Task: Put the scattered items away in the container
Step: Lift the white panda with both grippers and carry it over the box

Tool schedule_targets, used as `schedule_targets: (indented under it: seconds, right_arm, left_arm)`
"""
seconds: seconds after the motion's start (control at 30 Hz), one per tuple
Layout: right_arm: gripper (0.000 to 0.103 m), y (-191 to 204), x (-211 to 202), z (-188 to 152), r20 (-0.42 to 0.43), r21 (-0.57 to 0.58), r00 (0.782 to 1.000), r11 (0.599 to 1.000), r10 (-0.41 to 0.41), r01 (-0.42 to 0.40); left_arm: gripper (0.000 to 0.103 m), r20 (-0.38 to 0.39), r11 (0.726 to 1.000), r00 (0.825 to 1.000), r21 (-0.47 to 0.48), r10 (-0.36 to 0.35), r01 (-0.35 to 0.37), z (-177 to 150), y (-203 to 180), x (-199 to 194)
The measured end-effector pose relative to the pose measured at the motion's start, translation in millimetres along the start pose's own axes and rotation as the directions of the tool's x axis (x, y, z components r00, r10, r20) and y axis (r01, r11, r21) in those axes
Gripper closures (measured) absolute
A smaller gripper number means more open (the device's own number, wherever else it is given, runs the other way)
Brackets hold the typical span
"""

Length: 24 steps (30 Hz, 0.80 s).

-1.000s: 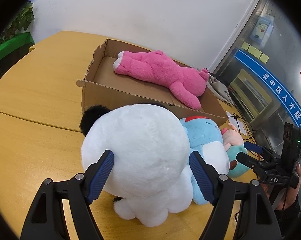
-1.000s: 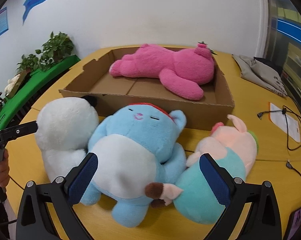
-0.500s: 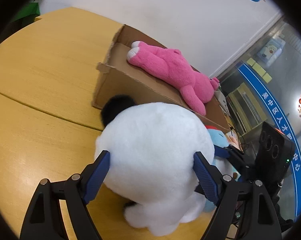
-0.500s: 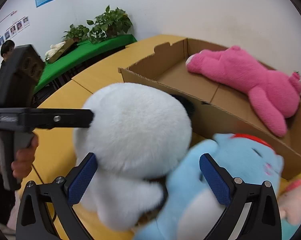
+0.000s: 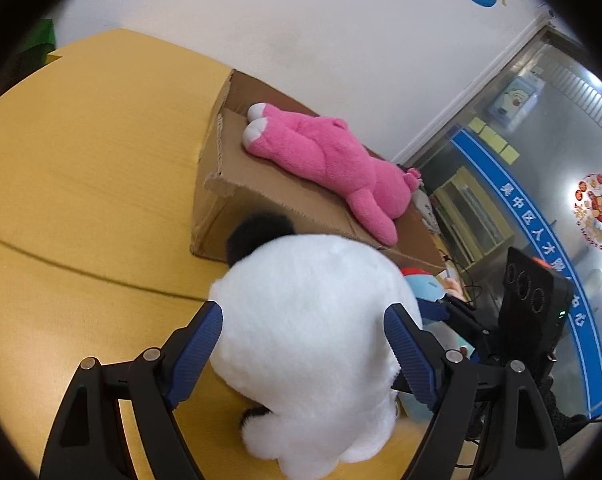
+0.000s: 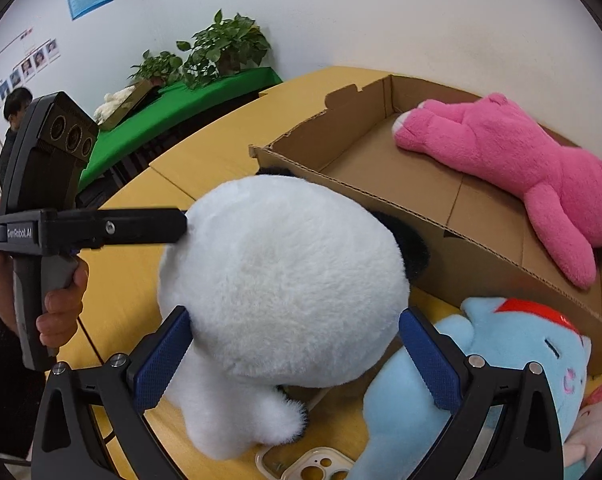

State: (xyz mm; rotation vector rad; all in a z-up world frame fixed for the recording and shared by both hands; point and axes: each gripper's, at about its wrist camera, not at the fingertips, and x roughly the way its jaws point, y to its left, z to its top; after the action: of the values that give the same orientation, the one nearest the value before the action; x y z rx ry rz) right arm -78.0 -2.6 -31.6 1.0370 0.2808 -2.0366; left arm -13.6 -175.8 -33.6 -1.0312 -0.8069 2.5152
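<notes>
A big white panda plush [image 5: 313,320] with black ears sits on the wooden table in front of a cardboard box [image 5: 221,204]. My left gripper [image 5: 305,348] is shut on its sides. My right gripper [image 6: 297,354] is shut on it from the other side; the plush [image 6: 285,272] fills the space between its blue pads. A pink plush [image 6: 513,160] lies inside the box [image 6: 481,256]; it also shows in the left wrist view [image 5: 329,160]. A blue plush [image 6: 481,380] lies beside the panda.
A clear phone case [image 6: 305,466] lies on the table under the panda. A pink-and-teal plush [image 6: 599,412] peeks in at the far right. A green-covered bench with plants [image 6: 205,80] stands beyond the table. A glass cabinet [image 5: 501,184] is behind the box.
Both grippers have closed in around the white panda plush. The right gripper swung left from the blue plush onto the panda.
</notes>
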Motion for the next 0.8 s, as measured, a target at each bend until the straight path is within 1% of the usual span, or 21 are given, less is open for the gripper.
schedule_targets:
  seconds: [0.07, 0.13, 0.2, 0.23, 0.27, 0.37, 0.47, 0.53, 0.63, 0.67, 0.7, 0.77, 0.8]
  right_arm:
    - [0.000, 0.0, -1.5, -1.1, -0.002, 0.013, 1.000, 1.000, -0.003, 0.003]
    - [0.000, 2.0, -3.1, -2.1, -0.001, 0.027, 1.000, 1.000, 0.000, 0.000]
    - [0.000, 4.4, -4.4, -2.1, 0.002, 0.038, 1.000, 0.999, 0.011, -0.011]
    - [0.000, 5.4, -4.9, -2.0, 0.005, 0.040, 1.000, 0.999, 0.011, -0.012]
    - [0.000, 6.2, -5.1, -1.7, 0.009, 0.040, 1.000, 0.999, 0.008, -0.008]
    - [0.000, 5.1, -0.7, 0.1, 0.006, 0.047, 1.000, 0.999, 0.001, -0.001]
    - [0.000, 2.1, 5.3, 0.1, 0.012, 0.059, 1.000, 0.998, 0.016, -0.016]
    - [0.000, 2.1, 9.1, -1.8, 0.024, 0.057, 1.000, 0.998, 0.018, -0.020]
    - [0.009, 3.1, 9.1, -5.2, 0.044, 0.061, 0.999, 0.998, 0.024, -0.027]
    - [0.014, 3.0, 6.4, -5.6, 0.053, 0.066, 0.998, 0.997, 0.034, -0.037]
    - [0.019, 2.4, 3.3, -5.9, 0.062, 0.072, 0.997, 0.996, 0.045, -0.049]
    - [0.022, 1.4, -5.1, -4.5, 0.081, 0.091, 0.994, 0.993, 0.070, -0.077]
    - [0.023, 2.4, -12.6, -1.7, 0.102, 0.095, 0.991, 0.991, 0.083, -0.092]
  left_arm:
    - [0.020, -0.027, 0.999, 0.999, 0.004, -0.041, 0.042, 5.3, 6.8, 4.2]
    - [0.020, -0.072, 0.997, 0.994, -0.002, -0.077, 0.077, 6.1, 12.8, 12.4]
    - [0.020, -0.133, 0.993, 0.984, 0.007, -0.117, 0.119, 3.5, 15.3, 23.9]
    - [0.020, -0.150, 0.990, 0.979, 0.010, -0.140, 0.143, 1.9, 15.5, 27.9]
    - [0.020, -0.151, 0.988, 0.977, 0.010, -0.151, 0.154, 0.8, 15.1, 29.4]
    - [0.020, -0.145, 0.987, 0.977, 0.013, -0.155, 0.158, -1.4, 11.3, 31.2]
    - [0.021, -0.152, 0.987, 0.977, 0.038, -0.150, 0.157, -6.7, 1.9, 33.9]
    - [0.025, -0.157, 0.987, 0.978, 0.067, -0.137, 0.149, -11.1, -7.4, 35.4]
    - [0.036, -0.146, 0.988, 0.984, 0.100, -0.098, 0.113, -15.0, -18.7, 27.9]
    - [0.043, -0.131, 0.989, 0.986, 0.097, -0.098, 0.111, -14.7, -20.7, 22.7]
    - [0.045, -0.108, 0.989, 0.989, 0.094, -0.105, 0.115, -13.1, -24.1, 14.3]
    - [0.054, -0.065, 0.986, 0.991, 0.112, -0.119, 0.125, -7.1, -34.6, -3.1]
    - [0.054, -0.045, 0.983, 0.992, 0.138, -0.119, 0.124, -2.4, -43.2, -12.1]
